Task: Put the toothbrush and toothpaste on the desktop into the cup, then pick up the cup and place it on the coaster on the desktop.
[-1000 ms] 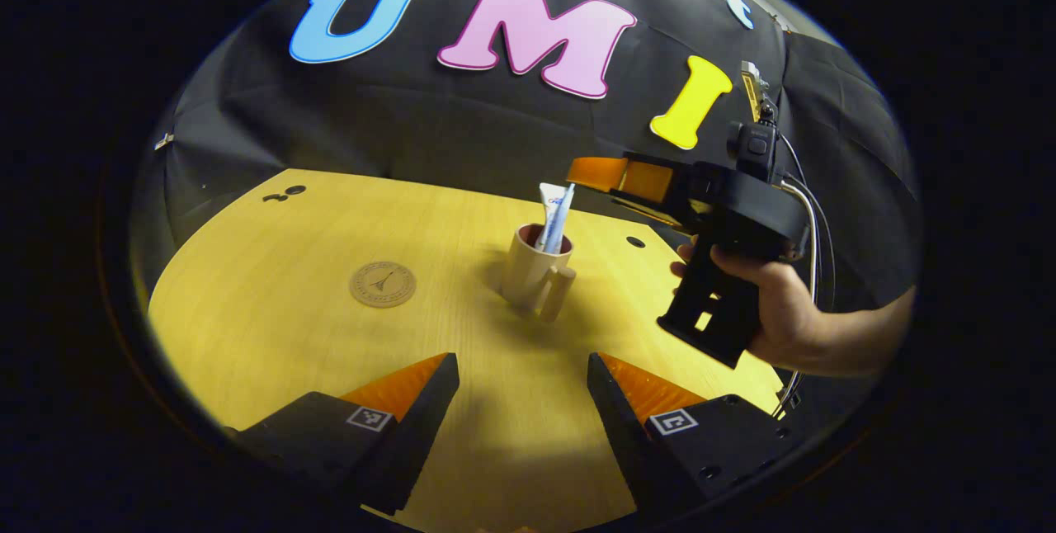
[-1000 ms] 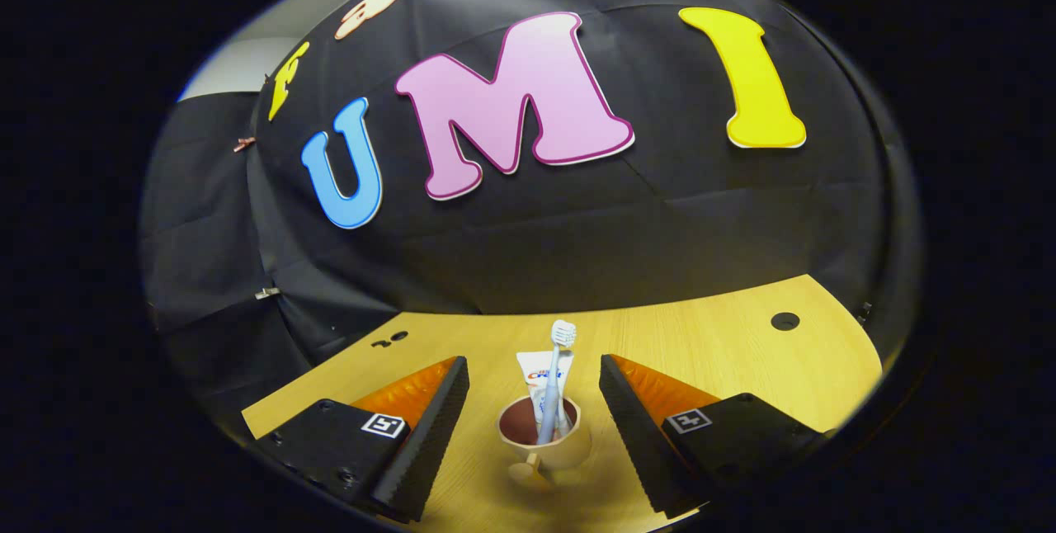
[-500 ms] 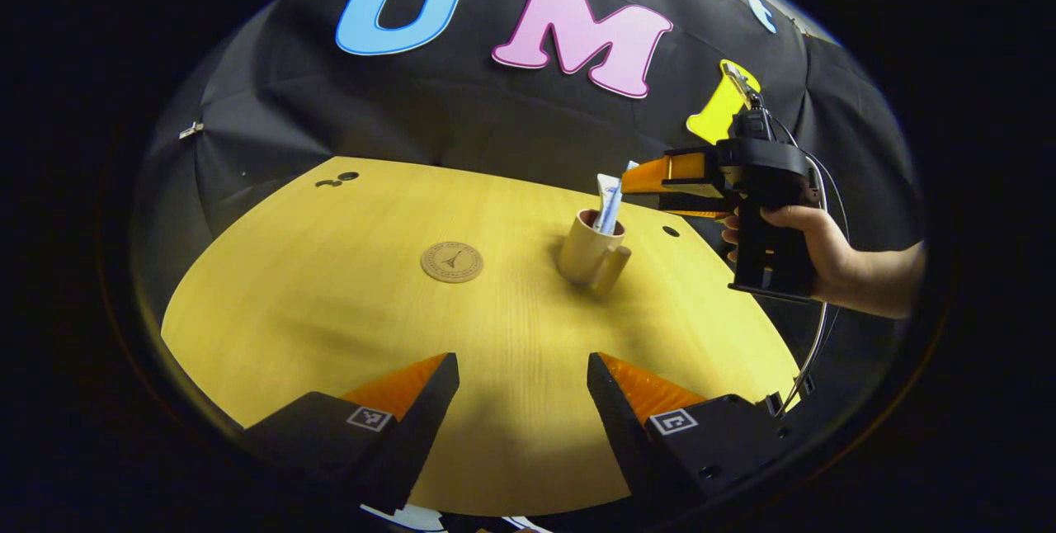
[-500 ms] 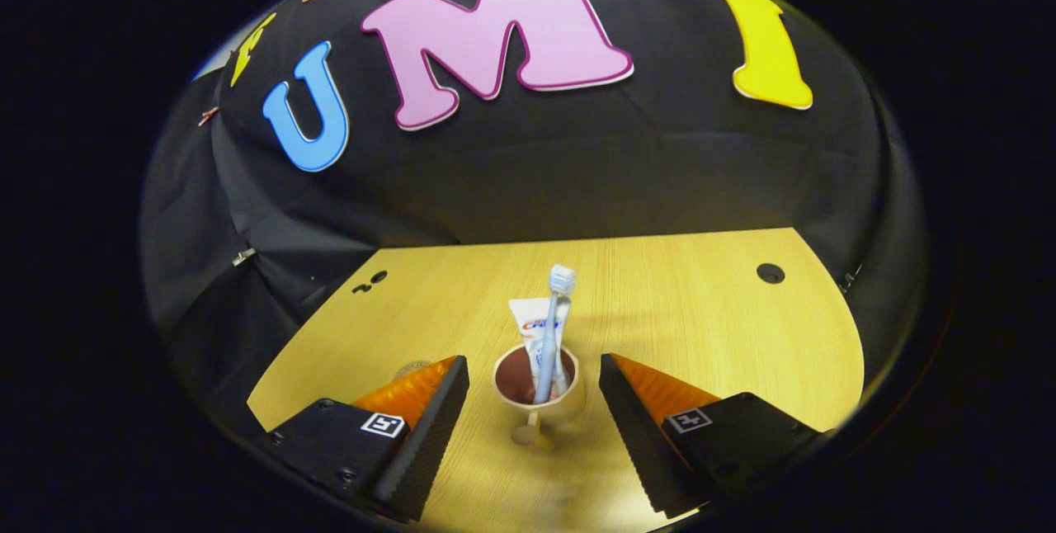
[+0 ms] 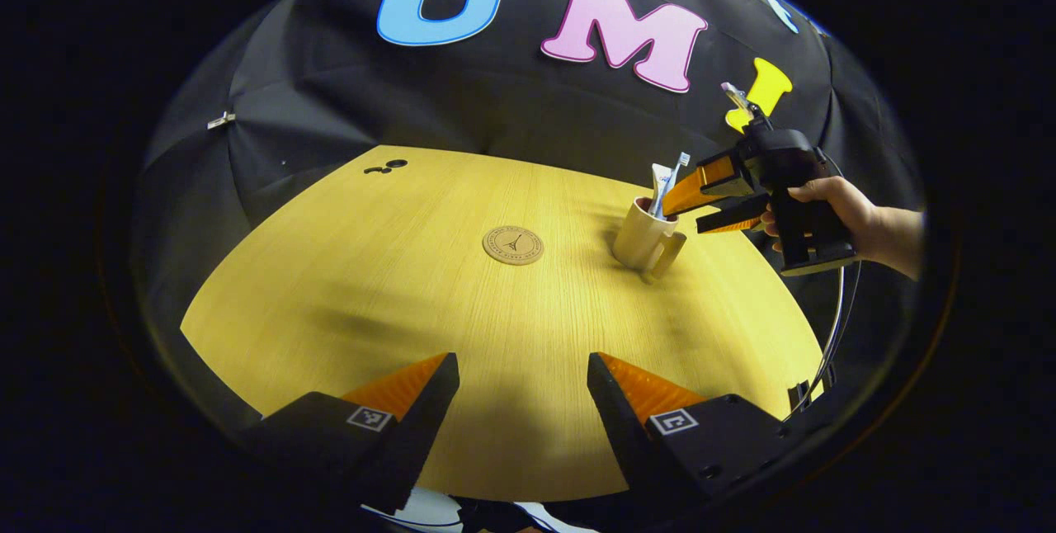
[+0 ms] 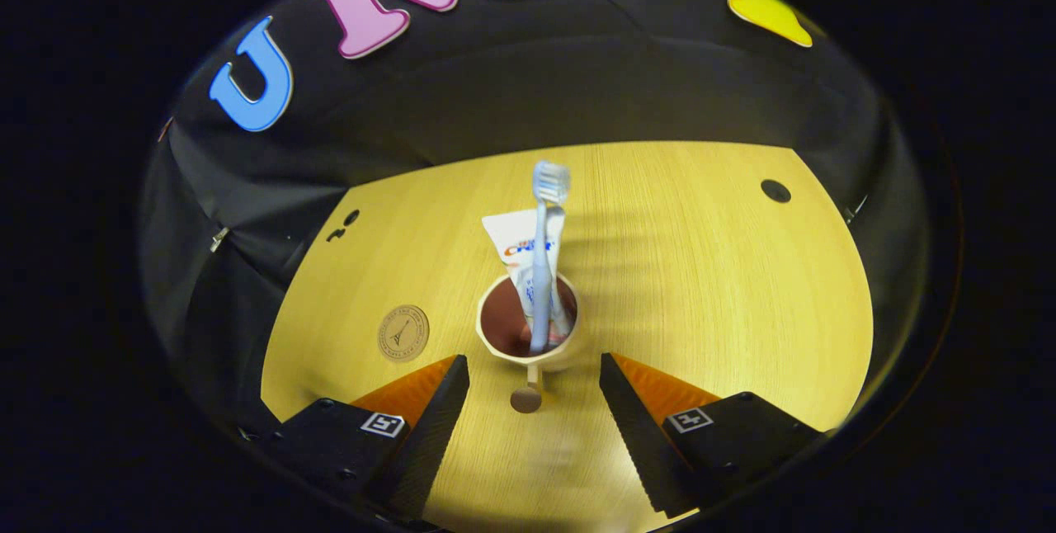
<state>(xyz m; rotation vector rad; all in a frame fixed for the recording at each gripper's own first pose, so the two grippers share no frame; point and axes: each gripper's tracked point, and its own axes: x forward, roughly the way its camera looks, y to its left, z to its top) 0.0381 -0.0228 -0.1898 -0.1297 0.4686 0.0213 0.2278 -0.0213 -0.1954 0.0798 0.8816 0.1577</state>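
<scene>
Right gripper (image 6: 534, 384), jaws wide and empty, has dropped behind the loaded cup (image 6: 528, 335), presumably readying its grasp.

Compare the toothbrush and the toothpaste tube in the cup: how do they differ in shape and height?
The toothbrush is a thin stick with a bristle head on top; the toothpaste is a flat, wide tube with a printed face. The toothbrush reaches higher than the toothpaste. In the right gripper view the toothbrush crosses in front of the toothpaste. Both stand upright inside the same cup.
</scene>
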